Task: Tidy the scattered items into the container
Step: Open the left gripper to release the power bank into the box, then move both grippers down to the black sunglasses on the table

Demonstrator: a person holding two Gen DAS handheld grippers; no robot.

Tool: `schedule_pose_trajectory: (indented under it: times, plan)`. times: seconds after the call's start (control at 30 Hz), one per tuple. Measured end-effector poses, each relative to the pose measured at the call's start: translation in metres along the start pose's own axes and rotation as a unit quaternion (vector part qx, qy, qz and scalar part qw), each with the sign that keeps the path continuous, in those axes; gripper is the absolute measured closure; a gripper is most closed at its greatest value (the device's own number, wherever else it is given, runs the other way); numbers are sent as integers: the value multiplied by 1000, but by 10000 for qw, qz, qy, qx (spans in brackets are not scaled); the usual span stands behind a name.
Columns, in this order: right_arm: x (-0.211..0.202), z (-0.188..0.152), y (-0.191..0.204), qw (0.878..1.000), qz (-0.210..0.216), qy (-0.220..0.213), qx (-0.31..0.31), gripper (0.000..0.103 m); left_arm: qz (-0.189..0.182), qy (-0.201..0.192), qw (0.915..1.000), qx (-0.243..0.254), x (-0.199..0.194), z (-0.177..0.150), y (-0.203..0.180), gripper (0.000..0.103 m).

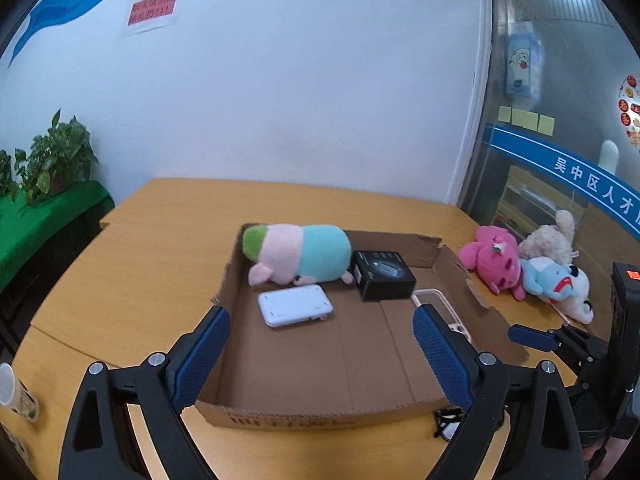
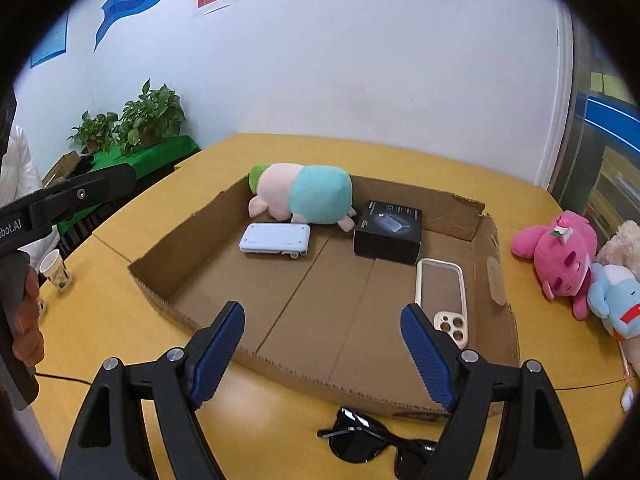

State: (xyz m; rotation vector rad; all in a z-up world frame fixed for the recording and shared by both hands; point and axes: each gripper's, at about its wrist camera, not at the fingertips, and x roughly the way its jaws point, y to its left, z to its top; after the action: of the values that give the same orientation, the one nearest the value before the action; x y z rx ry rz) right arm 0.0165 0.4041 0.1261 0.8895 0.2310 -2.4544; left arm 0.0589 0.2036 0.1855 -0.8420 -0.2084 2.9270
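On a yellow table [image 1: 160,240] the left view shows a box [image 1: 320,412] holding a plush [image 1: 298,254], white case [image 1: 295,305] and black carton [image 1: 384,274], left claw [image 1: 320,360] agape and empty – the right view adds sunglasses [image 2: 372,436] outside the box, a phone case [image 2: 442,296] inside, "bot.AI" lettering [image 2: 10,226], right claw [image 2: 322,354] agape, empty.

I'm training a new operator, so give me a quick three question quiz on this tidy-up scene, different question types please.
1. True or false: the sunglasses lie inside the cardboard box.
2. Which item lies nearest the box's right wall? A black box B phone case C white device
3. Fill in: the pink plush toy lies on the ____, outside the box.

Key: 1 false; 2 B; 3 table.
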Motion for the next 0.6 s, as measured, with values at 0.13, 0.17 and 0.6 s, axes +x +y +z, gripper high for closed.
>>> schedule_pose_trajectory:
  times: [0.13,0.17,0.6]
  plan:
    - [-14,-20,-10,9997,225,85,39,22,-53,222,9997,90,4,-12,-7,10]
    - [-15,-26,-15,9994,323,120,25,22,-96,290,9995,87,6,-16,-8,10]
    - [8,-124,-126,9908,714,1112,306,22,-1002,1412,9849,52,35,-103,-26,10]
